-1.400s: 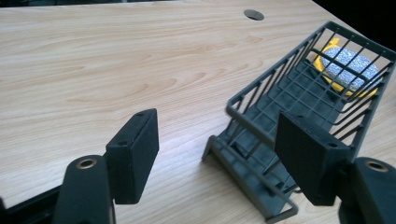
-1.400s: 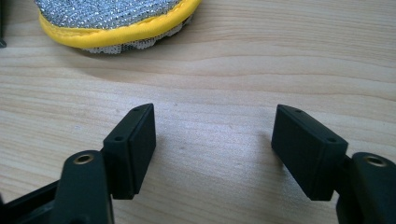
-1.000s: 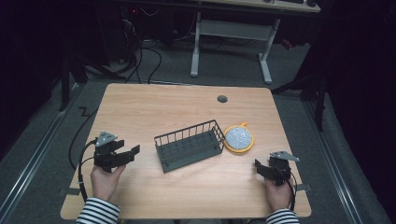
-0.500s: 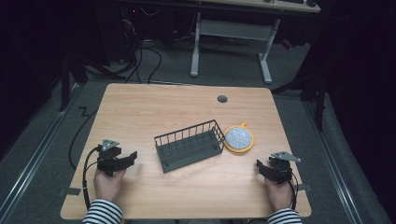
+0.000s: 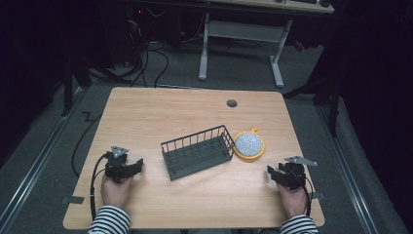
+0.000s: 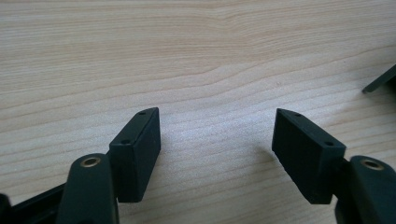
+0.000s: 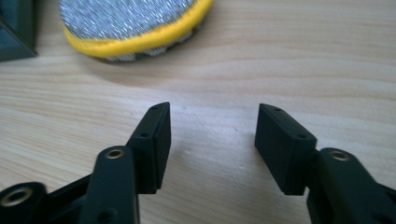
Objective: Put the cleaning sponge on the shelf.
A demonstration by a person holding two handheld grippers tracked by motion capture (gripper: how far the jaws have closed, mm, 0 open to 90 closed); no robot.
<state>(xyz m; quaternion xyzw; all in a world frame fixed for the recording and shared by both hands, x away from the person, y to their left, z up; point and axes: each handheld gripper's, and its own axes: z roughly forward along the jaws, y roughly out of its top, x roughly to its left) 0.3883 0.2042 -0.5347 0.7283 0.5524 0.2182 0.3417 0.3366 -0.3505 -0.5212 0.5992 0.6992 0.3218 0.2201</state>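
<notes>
The round scouring pad with a silver glitter face and yellow rim point(image 5: 249, 144) lies flat on the pale wooden surface point(image 5: 195, 112), just beside the right-hand end of the dark wire mesh basket point(image 5: 197, 152), perhaps touching it; the high view does not settle that. The basket is long and narrow, its long axis running roughly left to right across the surface with the right end tipped a little away from the person. Nothing lies in it.

The right gripper point(image 5: 274, 174) rests low near the person's edge of the surface, jaws wide apart and holding nothing. The pad sits ahead of it and somewhat to its left, near but apart. In the right gripper view the pad point(image 7: 133, 21) is up and left of the open jaws, with a corner of the basket point(image 7: 16, 28) at the far left.

The left gripper point(image 5: 134, 167) is also wide open and empty, on the far side of the basket from the pad.

The right hand is clearly nearer the pad, so a forward and leftward reach looks like the move to come.
</notes>
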